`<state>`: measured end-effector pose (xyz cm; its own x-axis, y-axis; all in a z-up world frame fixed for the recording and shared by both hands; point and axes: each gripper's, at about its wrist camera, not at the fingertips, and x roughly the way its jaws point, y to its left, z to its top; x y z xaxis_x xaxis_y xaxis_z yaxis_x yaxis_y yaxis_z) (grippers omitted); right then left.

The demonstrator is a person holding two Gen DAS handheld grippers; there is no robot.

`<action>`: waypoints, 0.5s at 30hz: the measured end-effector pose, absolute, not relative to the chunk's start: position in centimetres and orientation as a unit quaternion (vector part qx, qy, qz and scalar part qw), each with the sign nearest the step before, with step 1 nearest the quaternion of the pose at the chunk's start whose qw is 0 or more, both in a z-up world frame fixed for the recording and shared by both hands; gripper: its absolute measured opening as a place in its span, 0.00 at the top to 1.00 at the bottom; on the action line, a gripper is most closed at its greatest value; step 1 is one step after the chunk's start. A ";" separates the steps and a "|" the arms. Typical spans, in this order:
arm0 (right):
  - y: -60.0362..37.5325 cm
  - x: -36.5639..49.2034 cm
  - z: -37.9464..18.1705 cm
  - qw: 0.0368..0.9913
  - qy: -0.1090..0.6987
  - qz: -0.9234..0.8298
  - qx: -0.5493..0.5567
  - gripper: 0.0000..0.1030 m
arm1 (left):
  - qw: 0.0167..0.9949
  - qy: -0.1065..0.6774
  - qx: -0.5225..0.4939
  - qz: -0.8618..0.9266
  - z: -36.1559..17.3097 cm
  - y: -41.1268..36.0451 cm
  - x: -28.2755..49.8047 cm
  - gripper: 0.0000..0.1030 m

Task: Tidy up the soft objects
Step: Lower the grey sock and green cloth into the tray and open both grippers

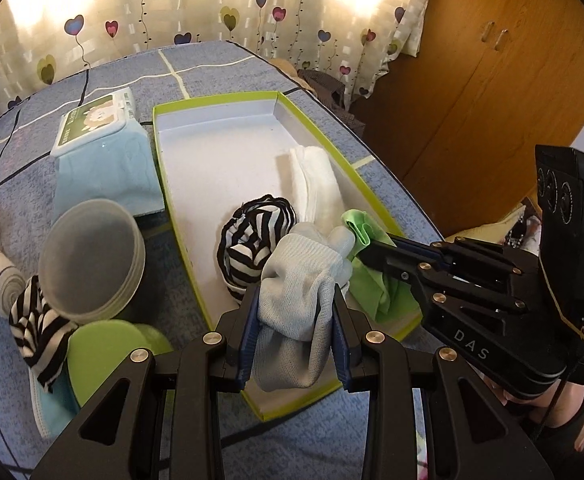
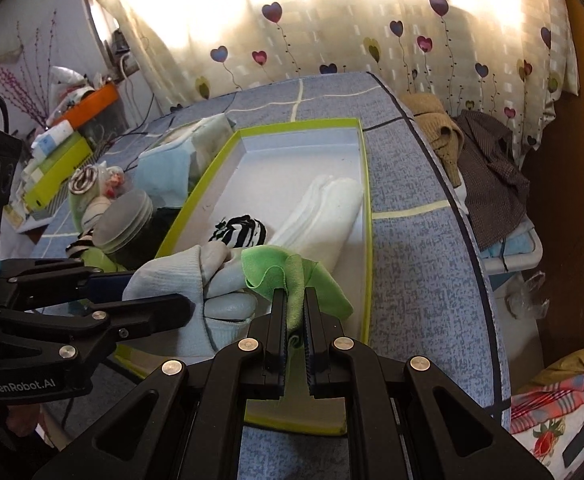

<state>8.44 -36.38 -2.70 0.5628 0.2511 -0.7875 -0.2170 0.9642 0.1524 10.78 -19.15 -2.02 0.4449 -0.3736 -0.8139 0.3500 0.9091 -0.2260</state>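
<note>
A green-rimmed white box (image 1: 220, 152) (image 2: 292, 160) lies on the blue bed. Inside lie a folded white towel (image 1: 316, 184) (image 2: 324, 212) and a rolled black-and-white striped sock (image 1: 252, 236) (image 2: 240, 232). My left gripper (image 1: 296, 304) (image 2: 160, 292) is shut on a pale grey sock (image 1: 300, 280) (image 2: 180, 276) over the box's near end. My right gripper (image 2: 294, 300) (image 1: 362, 250) is shut on a green cloth (image 2: 292, 276) (image 1: 372, 280) just right of the sock, also over the box.
Left of the box are a wipes pack (image 1: 96, 120) on a light blue cloth (image 1: 104, 176), a stack of clear lids (image 1: 92, 256), another striped sock (image 1: 40, 328) and green pads (image 1: 104, 352). Clothes (image 2: 484, 160) lie beyond the bed's right edge. A wooden wardrobe (image 1: 492, 80) stands right.
</note>
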 end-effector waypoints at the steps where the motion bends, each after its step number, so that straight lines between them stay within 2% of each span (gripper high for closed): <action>1: -36.4 8.8 -2.8 0.883 0.450 0.133 0.017 0.93 | 0.850 0.482 -0.010 -0.212 -2.1 -19.4 11.0 0.68; 15: -36.5 13.9 -3.0 0.881 0.456 0.128 0.007 0.92 | 0.857 0.480 -0.026 -0.185 -2.1 -20.1 14.6 0.68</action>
<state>13.93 -36.49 -3.03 0.5513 0.2325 -0.8012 -0.2191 0.9670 0.1299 14.61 -20.14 -2.12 0.4712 -0.3420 -0.8130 0.2914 0.9304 -0.2224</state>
